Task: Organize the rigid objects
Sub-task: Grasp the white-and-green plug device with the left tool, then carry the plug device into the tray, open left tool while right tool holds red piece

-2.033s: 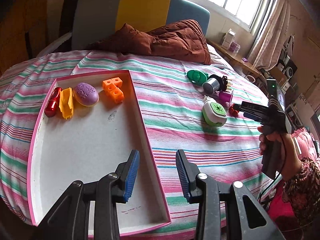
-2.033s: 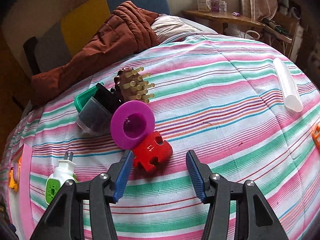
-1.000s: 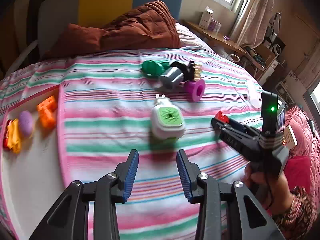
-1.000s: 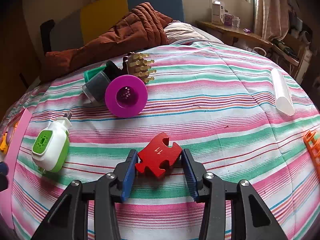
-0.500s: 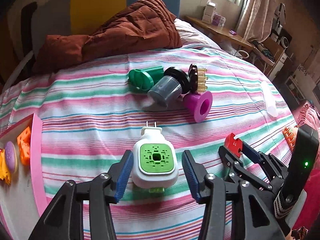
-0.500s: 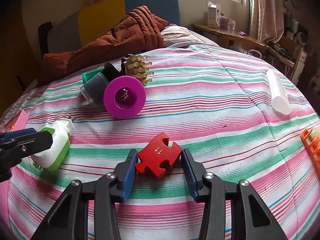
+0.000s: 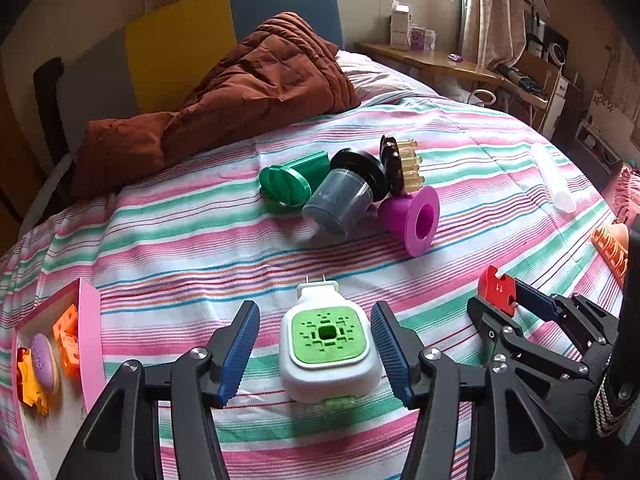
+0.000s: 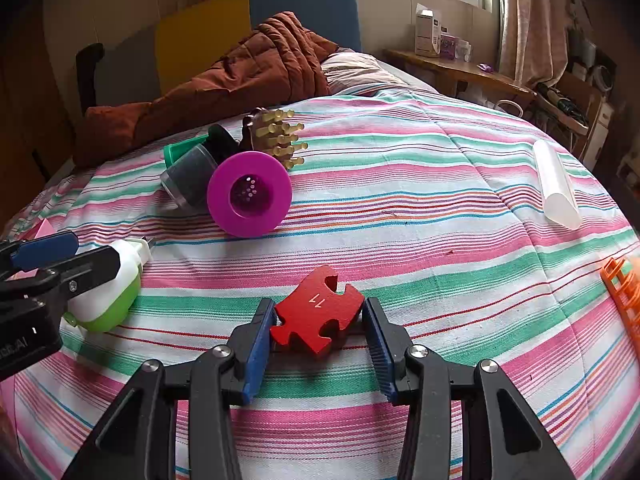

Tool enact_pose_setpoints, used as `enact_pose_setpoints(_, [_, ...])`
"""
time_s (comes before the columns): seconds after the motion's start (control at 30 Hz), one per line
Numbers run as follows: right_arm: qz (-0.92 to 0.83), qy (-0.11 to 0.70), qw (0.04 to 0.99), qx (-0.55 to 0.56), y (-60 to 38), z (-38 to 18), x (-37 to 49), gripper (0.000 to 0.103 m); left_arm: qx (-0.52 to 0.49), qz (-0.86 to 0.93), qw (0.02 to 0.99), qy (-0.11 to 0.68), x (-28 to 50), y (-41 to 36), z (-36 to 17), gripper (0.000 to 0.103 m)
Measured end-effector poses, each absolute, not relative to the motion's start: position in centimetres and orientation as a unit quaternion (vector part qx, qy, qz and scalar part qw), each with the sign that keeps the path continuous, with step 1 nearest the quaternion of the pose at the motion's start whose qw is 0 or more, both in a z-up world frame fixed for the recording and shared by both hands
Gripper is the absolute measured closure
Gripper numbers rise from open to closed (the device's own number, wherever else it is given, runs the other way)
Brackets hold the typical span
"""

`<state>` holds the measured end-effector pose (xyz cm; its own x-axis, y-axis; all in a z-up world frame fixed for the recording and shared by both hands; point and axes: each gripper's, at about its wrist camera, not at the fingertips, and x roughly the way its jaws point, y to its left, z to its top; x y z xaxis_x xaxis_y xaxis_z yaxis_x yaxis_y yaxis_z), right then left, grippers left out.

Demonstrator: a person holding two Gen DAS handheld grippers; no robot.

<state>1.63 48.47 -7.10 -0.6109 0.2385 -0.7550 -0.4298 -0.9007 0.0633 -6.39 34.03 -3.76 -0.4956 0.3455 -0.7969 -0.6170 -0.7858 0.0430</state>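
Note:
My left gripper (image 7: 316,350) is open, its blue pads on either side of a white and green plug-in device (image 7: 328,350) lying on the striped bed; the pads do not touch it. My right gripper (image 8: 318,332) is shut on a red puzzle piece (image 8: 318,314), seen also in the left wrist view (image 7: 497,290). The device and the left gripper (image 8: 56,264) show at the left of the right wrist view (image 8: 108,292). A pink-rimmed white tray (image 7: 90,336) at far left holds orange blocks (image 7: 68,338), a purple oval and a yellow piece.
Further back lie a green container (image 7: 286,184), a grey cup (image 7: 340,200), a purple funnel (image 8: 250,196) and a brush with yellow pegs (image 8: 276,136). A white tube (image 8: 556,184) and an orange piece (image 8: 624,292) lie at right. A brown quilt (image 7: 224,96) lies behind.
My left gripper has swung from the tray to the plug-in device and now straddles it. My right gripper closed on the red puzzle piece and holds it still.

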Motion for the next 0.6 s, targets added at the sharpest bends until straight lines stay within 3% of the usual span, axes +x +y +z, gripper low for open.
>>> enact_pose_setpoints(0.3, [0.890, 0.120, 0.186, -0.399, 48.63, -7.11, 1.63, 0.057, -0.415, 0.833, 0.316, 0.185, -5.97, 34.83, -4.89, 0.040])
enact_pose_setpoints(0.43, [0.890, 0.120, 0.186, -0.399, 48.62, -7.12, 1.62, 0.057, -0.411, 0.835, 0.316, 0.181, -5.87, 34.77, -4.84, 0.051])
enact_pose_setpoints(0.6, [0.890, 0.119, 0.186, -0.399, 48.65, -7.12, 1.62, 0.057, -0.416, 0.836, 0.314, 0.172, -5.92, 34.36, -4.85, 0.051])
